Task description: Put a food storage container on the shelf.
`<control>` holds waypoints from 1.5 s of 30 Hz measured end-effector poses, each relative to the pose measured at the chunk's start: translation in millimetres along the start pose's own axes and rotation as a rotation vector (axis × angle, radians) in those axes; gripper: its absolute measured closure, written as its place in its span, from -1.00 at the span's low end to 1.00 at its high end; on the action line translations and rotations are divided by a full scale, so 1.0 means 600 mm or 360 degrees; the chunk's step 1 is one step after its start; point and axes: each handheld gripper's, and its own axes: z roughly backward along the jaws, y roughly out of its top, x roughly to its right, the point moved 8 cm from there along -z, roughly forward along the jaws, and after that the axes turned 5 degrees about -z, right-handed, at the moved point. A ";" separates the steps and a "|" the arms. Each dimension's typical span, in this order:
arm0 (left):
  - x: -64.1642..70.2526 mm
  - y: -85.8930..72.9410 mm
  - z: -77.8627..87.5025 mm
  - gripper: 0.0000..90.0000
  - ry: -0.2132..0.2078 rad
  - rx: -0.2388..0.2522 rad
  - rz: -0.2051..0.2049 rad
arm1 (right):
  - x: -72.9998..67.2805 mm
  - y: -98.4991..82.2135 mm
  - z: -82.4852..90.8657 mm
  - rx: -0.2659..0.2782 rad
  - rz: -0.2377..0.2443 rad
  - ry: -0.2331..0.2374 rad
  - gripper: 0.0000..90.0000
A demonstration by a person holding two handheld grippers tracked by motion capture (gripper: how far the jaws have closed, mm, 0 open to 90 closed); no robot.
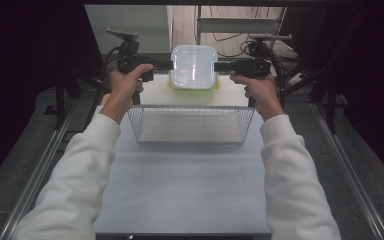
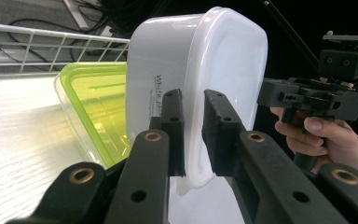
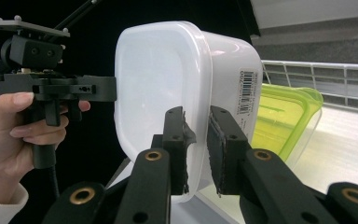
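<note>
A white plastic container (image 1: 194, 66) hangs in the air at the far end of the table, held by its rim from both sides. My left gripper (image 1: 167, 65) is shut on its left rim, and the pads pinch the lip (image 2: 193, 100). My right gripper (image 1: 217, 66) is shut on the opposite rim (image 3: 196, 116). Just below and behind the white container (image 2: 223, 60) sits a clear container with a green lid (image 1: 194, 87) on the table. The green-lidded container (image 2: 98, 102) also lies beyond my right jaws (image 3: 284, 116).
A wire basket (image 1: 192, 107) stands on the white table (image 1: 185, 185) in front of the containers, between the person's forearms. Its mesh wall (image 2: 42, 44) rises behind the green lid. Dark frame posts and cables stand at the back and sides.
</note>
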 end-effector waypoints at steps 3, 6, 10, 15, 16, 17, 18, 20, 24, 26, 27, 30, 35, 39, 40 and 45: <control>-0.003 0.004 -0.003 0.77 -0.0043 0.0008 0.0063 | 0.009 0.004 -0.003 -0.0004 -0.0048 0.0009 0.70; -0.010 0.009 -0.005 0.77 -0.0066 0.0016 0.0120 | 0.015 0.009 -0.007 -0.0017 -0.0104 0.0038 0.69; -0.020 0.015 -0.009 0.77 -0.0083 0.0032 0.0179 | 0.019 0.019 -0.015 -0.0033 -0.0139 0.0021 0.64; -0.032 0.022 -0.015 0.76 -0.0130 0.0049 0.0290 | 0.031 0.030 -0.027 -0.0047 -0.0238 0.0024 0.61; -0.036 0.023 -0.017 0.75 -0.0136 0.0051 0.0311 | 0.034 0.032 -0.029 -0.0045 -0.0261 0.0025 0.60; -0.039 0.025 -0.019 0.74 -0.0147 0.0055 0.0339 | 0.036 0.034 -0.032 -0.0043 -0.0286 0.0027 0.60; -0.042 0.026 -0.020 0.73 -0.0154 0.0054 0.0351 | 0.040 0.037 -0.035 -0.0041 -0.0319 0.0027 0.60; -0.048 0.027 -0.024 0.70 -0.0145 0.0054 0.0391 | 0.046 0.038 -0.040 -0.0046 -0.0369 0.0032 0.59; -0.056 0.027 -0.027 0.67 -0.0147 0.0055 0.0416 | 0.055 0.038 -0.047 -0.0048 -0.0455 0.0052 0.56; -0.056 0.027 -0.028 0.67 -0.0145 0.0058 0.0414 | 0.055 0.038 -0.046 -0.0048 -0.0469 0.0056 0.57; -0.055 0.026 -0.028 0.66 -0.0138 0.0060 0.0410 | 0.054 0.038 -0.046 -0.0047 -0.0469 0.0053 0.57; -0.051 0.026 -0.028 0.49 -0.0127 0.0080 0.0358 | 0.053 0.037 -0.046 -0.0036 -0.0455 0.0048 0.53; -0.046 0.027 -0.014 0.03 0.0000 0.0134 0.0174 | 0.039 0.036 -0.036 0.0034 -0.0338 0.0027 0.32; -0.031 0.012 0.000 -0.14 0.0024 0.0116 0.0053 | 0.031 0.030 -0.013 0.0092 -0.0221 -0.0018 0.20; -0.026 0.009 0.005 -0.17 0.0021 0.0118 0.0029 | 0.028 0.028 -0.007 0.0101 -0.0196 -0.0023 0.18; -0.014 -0.007 0.029 -0.27 0.0044 0.0122 -0.0070 | 0.018 0.010 0.025 0.0114 -0.0037 -0.0078 0.05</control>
